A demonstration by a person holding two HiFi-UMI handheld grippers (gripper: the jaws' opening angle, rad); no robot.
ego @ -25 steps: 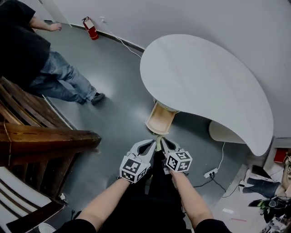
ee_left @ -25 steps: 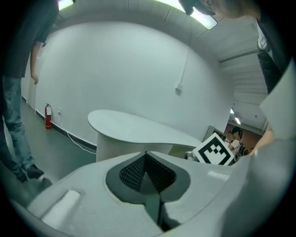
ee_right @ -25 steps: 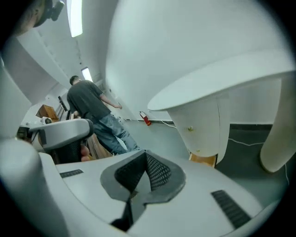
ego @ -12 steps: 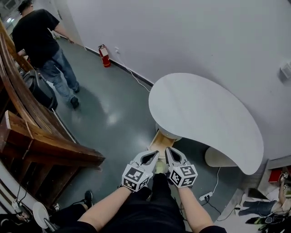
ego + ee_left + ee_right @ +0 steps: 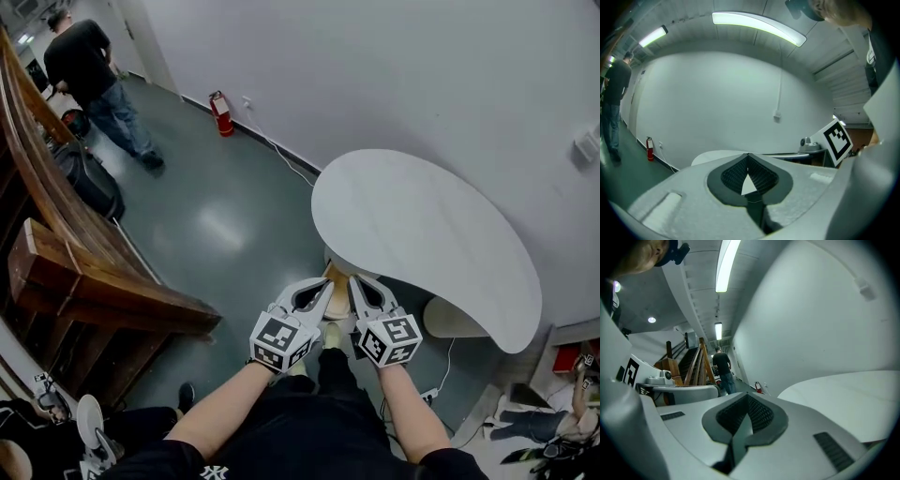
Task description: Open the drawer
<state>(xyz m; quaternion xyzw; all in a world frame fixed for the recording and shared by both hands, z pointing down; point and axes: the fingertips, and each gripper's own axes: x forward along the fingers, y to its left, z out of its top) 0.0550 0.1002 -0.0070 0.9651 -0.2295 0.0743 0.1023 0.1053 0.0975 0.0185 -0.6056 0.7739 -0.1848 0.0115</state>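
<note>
Head view: we are holding the left gripper [image 5: 322, 287] and right gripper [image 5: 356, 281] side by side, both clenched on nothing, their tips framing the wooden drawer [image 5: 336, 272] that is sticking out beneath the white table [image 5: 422, 234].

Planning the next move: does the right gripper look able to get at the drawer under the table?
Probably yes: nothing stands between the shut right gripper and the drawer beyond it.

Light wooden drawer [image 5: 335, 274]: open, projecting from under the near edge of the white rounded bench [image 5: 422, 234]; only a small part visible.
</note>
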